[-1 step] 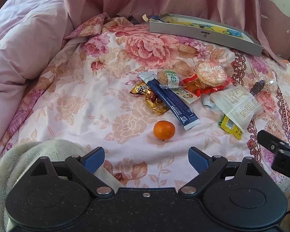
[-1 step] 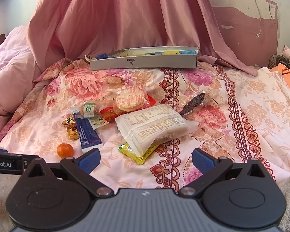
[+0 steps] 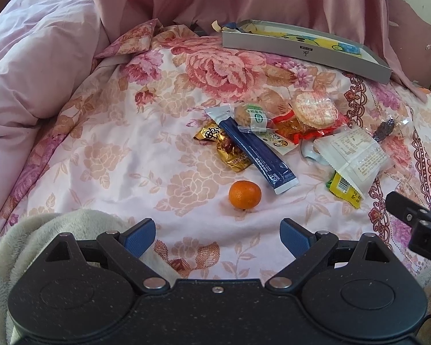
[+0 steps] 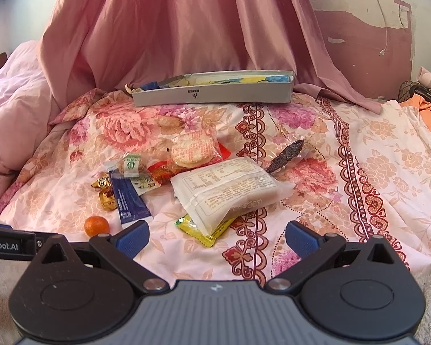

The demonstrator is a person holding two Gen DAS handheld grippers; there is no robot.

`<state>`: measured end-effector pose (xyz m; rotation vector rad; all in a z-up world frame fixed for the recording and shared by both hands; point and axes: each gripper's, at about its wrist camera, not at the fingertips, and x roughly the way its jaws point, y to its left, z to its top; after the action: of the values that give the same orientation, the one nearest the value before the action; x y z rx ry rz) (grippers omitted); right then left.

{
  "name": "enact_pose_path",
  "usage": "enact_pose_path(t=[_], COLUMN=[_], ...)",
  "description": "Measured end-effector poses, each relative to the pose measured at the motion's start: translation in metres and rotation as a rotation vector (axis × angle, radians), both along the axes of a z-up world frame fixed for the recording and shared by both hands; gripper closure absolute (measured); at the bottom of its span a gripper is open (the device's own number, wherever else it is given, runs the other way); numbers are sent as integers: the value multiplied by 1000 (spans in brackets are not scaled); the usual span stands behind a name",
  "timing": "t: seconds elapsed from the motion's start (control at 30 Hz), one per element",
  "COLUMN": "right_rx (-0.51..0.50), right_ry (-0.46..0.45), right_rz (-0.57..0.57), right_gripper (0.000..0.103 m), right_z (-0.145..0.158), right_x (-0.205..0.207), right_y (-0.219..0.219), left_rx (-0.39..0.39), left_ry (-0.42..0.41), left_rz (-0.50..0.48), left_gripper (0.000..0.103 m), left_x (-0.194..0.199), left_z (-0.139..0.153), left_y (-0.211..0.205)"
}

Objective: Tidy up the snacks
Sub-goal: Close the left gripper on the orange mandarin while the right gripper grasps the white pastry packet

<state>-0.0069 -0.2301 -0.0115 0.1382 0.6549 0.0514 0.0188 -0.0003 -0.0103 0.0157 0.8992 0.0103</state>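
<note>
Both grippers, left [image 3: 217, 237] and right [image 4: 217, 238], spread wide, empty, low over floral sheet [image 3: 106, 155]. Snack pile [image 4: 186, 172] mid-bed; mandarin [image 3: 244, 195] apart, just ahead of left fingers. Open sheet to the right. Grey box [image 4: 215, 93] at far edge, contents hard to read.

Snack packets [image 3: 275, 141] heaped beside lone tangerine [image 3: 244, 195]

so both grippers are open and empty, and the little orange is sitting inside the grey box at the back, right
Not quite. Both the left gripper and right gripper are open and empty, but the orange lies on the floral bedspread, well in front of the grey box, as the left wrist view shows.
</note>
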Motion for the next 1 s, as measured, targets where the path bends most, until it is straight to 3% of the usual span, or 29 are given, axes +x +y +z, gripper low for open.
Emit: enact_pose_path(t=[0.17, 0.37, 0.7, 1.0], right_rx=[82, -8, -69, 86], right_ry=[-20, -6, 82, 162], right_rz=[19, 169, 257, 323], right_gripper=[0, 0, 0, 0], right_z=[4, -4, -30, -45], right_x=[18, 58, 125, 155], right_y=[-17, -23, -36, -45], left_rx=[-6, 44, -44, -59], left_ry=[-9, -31, 18, 88], left_rz=[-36, -60, -97, -115], left_gripper=[9, 9, 11, 18], left_x=[21, 56, 71, 76], left_z=[-7, -22, -36, -48], left_y=[-1, -8, -7, -11])
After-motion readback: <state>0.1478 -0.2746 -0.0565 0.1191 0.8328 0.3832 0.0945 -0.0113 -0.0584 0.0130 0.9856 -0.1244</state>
